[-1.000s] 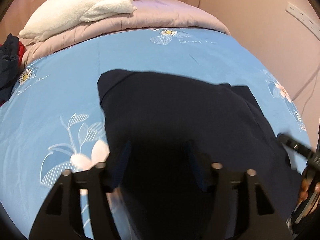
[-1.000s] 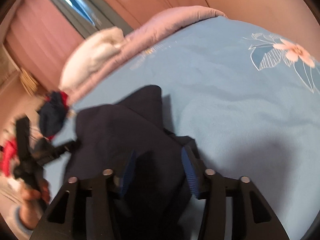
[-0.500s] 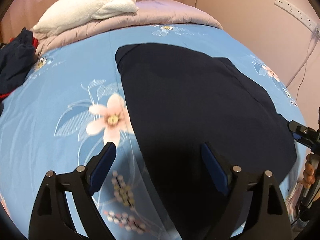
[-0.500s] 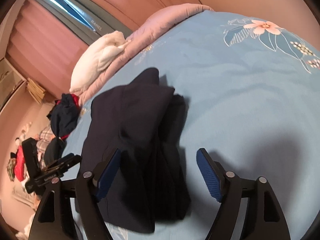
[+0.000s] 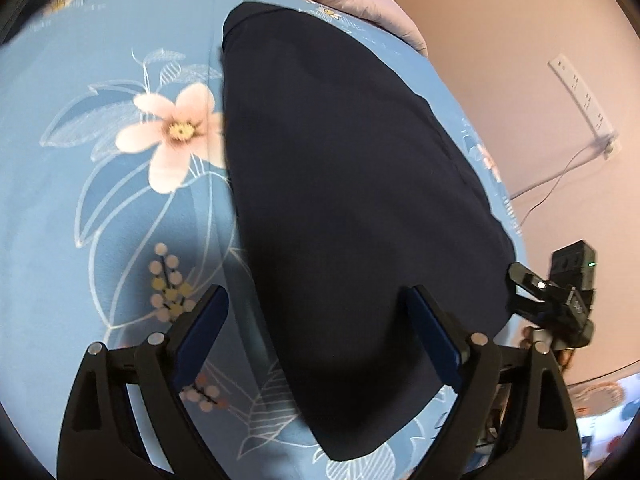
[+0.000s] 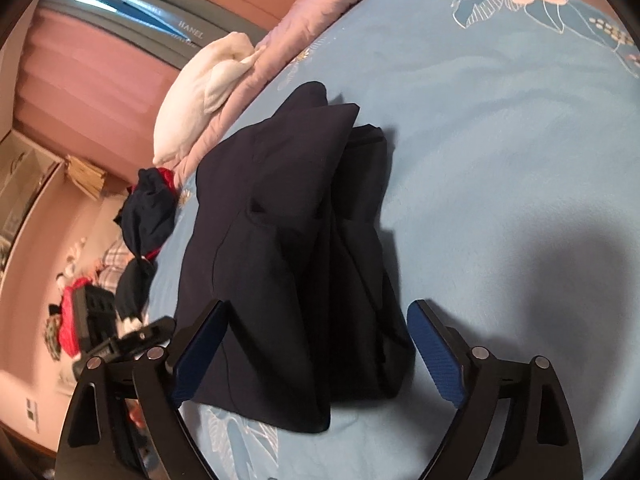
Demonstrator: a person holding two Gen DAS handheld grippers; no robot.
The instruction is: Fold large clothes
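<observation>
A dark navy garment (image 5: 348,184) lies folded lengthwise in a long strip on the blue flowered bedsheet (image 5: 100,208). In the right wrist view the garment (image 6: 288,248) shows layered folds, with a narrower folded part along its right side. My left gripper (image 5: 318,332) is open and empty, held above the garment's near end. My right gripper (image 6: 318,344) is open and empty, above the garment's near end from the other side. The other gripper shows at the right edge of the left wrist view (image 5: 556,304) and at the lower left of the right wrist view (image 6: 120,344).
A pink quilt (image 6: 320,28) with a white towel (image 6: 200,92) on it lies at the head of the bed. A heap of dark and red clothes (image 6: 148,208) sits at the bed's edge. A wall with a power strip (image 5: 584,100) runs beside the bed.
Both grippers have opened, let go of the garment and pulled back upward. The garment now lies flat and still on the sheet.
</observation>
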